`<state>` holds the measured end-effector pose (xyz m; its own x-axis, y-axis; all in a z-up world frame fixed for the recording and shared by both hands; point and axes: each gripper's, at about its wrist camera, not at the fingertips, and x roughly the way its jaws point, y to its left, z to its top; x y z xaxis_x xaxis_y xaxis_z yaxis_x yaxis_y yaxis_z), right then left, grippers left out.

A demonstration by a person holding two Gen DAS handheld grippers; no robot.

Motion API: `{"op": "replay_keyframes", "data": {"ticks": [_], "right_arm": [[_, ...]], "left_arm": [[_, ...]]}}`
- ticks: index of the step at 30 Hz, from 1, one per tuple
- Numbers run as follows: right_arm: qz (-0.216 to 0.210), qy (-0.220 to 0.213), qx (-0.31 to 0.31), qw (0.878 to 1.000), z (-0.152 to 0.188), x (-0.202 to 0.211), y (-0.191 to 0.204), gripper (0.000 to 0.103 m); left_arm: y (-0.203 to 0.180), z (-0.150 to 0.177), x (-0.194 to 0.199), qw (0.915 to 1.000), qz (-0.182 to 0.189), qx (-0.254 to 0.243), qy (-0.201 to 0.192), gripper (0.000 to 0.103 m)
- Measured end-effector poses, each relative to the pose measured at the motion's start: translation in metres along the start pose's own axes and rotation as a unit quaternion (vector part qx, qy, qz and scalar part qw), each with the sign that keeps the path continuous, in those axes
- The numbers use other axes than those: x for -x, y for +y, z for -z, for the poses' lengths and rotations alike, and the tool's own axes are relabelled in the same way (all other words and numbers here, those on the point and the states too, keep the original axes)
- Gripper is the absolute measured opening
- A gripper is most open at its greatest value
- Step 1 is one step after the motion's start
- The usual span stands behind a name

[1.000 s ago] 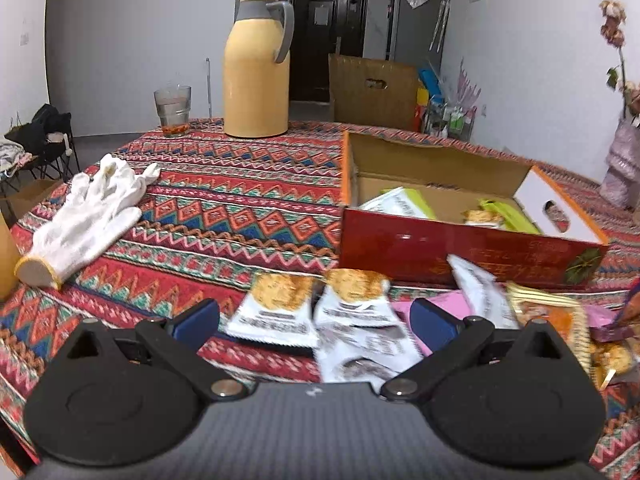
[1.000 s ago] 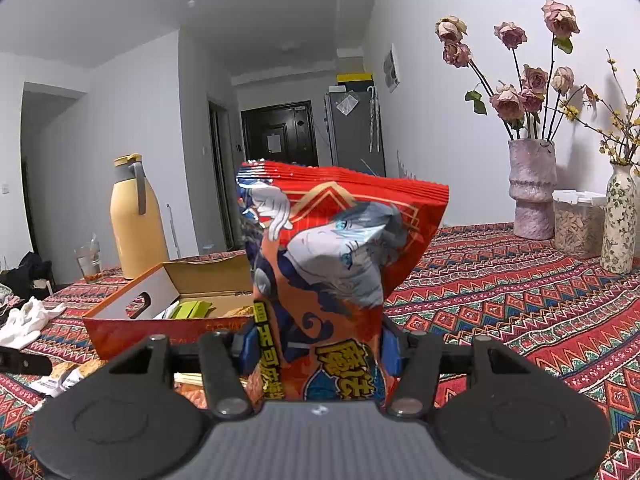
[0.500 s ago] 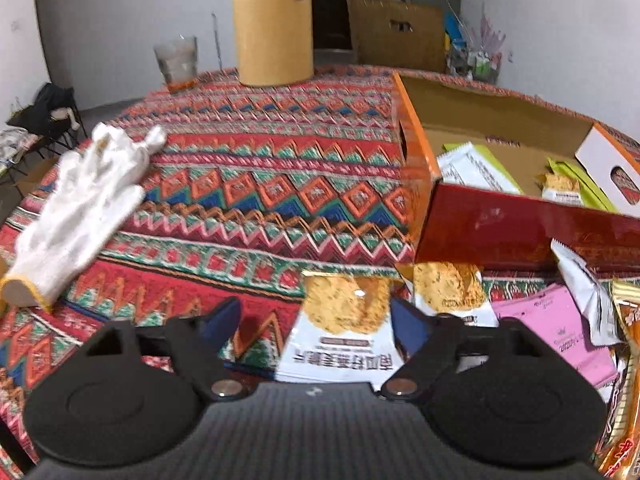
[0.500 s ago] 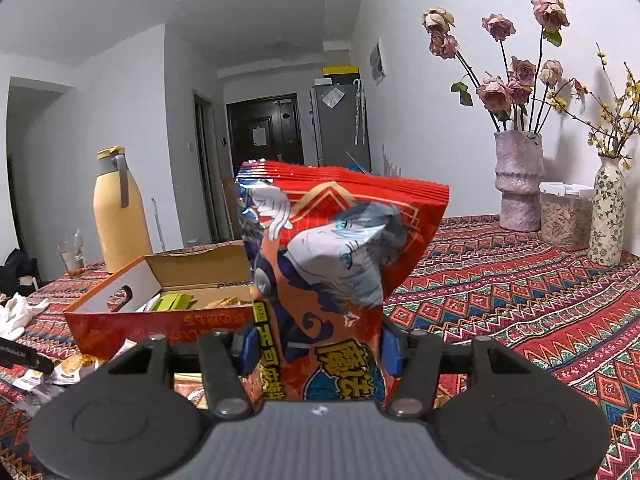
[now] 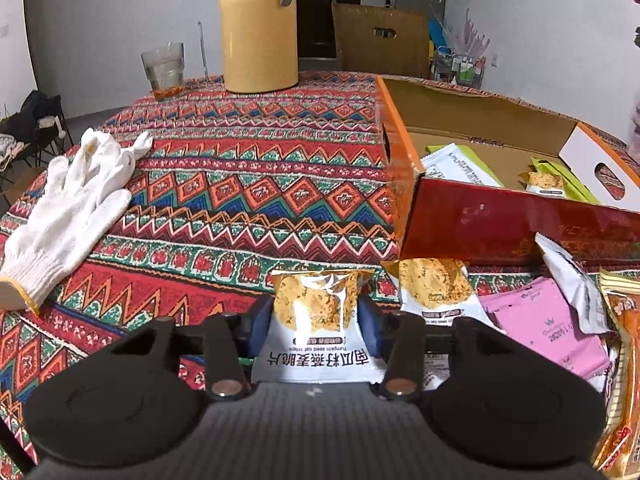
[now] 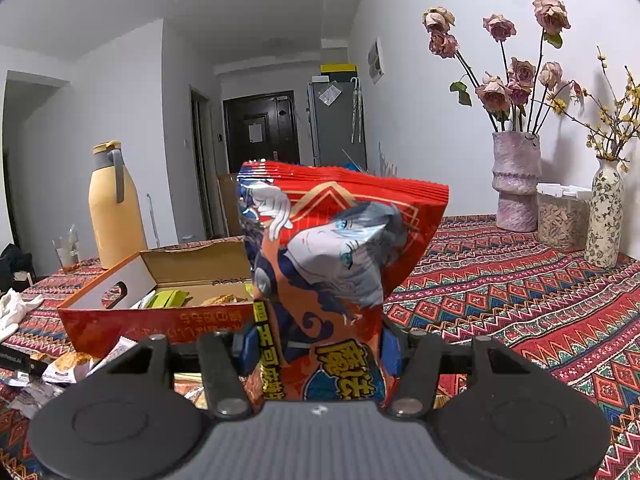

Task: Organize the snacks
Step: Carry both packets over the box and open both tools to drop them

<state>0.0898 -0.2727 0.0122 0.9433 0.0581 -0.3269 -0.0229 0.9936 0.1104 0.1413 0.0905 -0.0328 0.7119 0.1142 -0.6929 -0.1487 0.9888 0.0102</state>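
My left gripper (image 5: 316,330) is shut on a white oat-crisp packet (image 5: 316,320) just above the patterned tablecloth. A second oat-crisp packet (image 5: 434,288), a pink packet (image 5: 548,332) and more snack packets lie to its right, in front of the open red cardboard box (image 5: 520,228). The box holds green and white packets (image 5: 460,162). My right gripper (image 6: 318,350) is shut on a large red chip bag (image 6: 340,260) and holds it upright above the table, to the right of the box (image 6: 152,320).
A white glove (image 5: 72,200) lies at the left. A yellow thermos (image 5: 258,28) and a glass (image 5: 164,68) stand at the far edge. Two flower vases (image 6: 516,184) and a clear jar (image 6: 560,220) stand at the far right of the table.
My left gripper moved forward and down over the oat-crisp packet and closed on it. My right gripper kept the chip bag and turned slightly.
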Motion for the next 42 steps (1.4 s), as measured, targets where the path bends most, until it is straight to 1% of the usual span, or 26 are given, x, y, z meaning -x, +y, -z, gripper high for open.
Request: {"op": "replay_keyframes", "data": {"ticks": [7,12,17,23,31,34,39,42], "right_arm": [[-0.003,-0.002,0.003,1.0,-0.002,0.003,0.001,0.056],[-0.007,-0.008,0.005,1.0,-0.006,0.005,0.002,0.056],[-0.015,-0.016,0.01,1.0,-0.014,0.005,0.006,0.056],[-0.023,-0.03,0.015,0.999,-0.029,0.0,0.014,0.056],[-0.034,-0.049,0.019,0.998,-0.054,-0.016,0.024,0.056],[-0.039,-0.051,0.021,0.998,-0.063,-0.025,0.027,0.056],[-0.049,-0.044,0.019,0.998,-0.077,-0.048,0.033,0.056],[-0.052,-0.032,0.017,0.998,-0.083,-0.065,0.037,0.056]], "left_arm": [[-0.005,-0.002,0.027,0.9991,0.004,-0.009,-0.042,0.046],[-0.015,-0.01,0.048,0.9971,0.014,-0.014,-0.073,0.046],[-0.028,-0.019,0.064,0.9942,0.035,-0.012,-0.101,0.046],[-0.048,-0.032,0.076,0.9905,0.059,-0.004,-0.124,0.046],[-0.072,-0.052,0.083,0.9854,0.071,0.0,-0.155,0.046],[-0.081,-0.059,0.082,0.9841,0.076,0.0,-0.16,0.046],[-0.096,-0.073,0.075,0.9828,0.078,0.0,-0.168,0.046],[-0.105,-0.083,0.066,0.9834,0.077,0.002,-0.164,0.046]]}}
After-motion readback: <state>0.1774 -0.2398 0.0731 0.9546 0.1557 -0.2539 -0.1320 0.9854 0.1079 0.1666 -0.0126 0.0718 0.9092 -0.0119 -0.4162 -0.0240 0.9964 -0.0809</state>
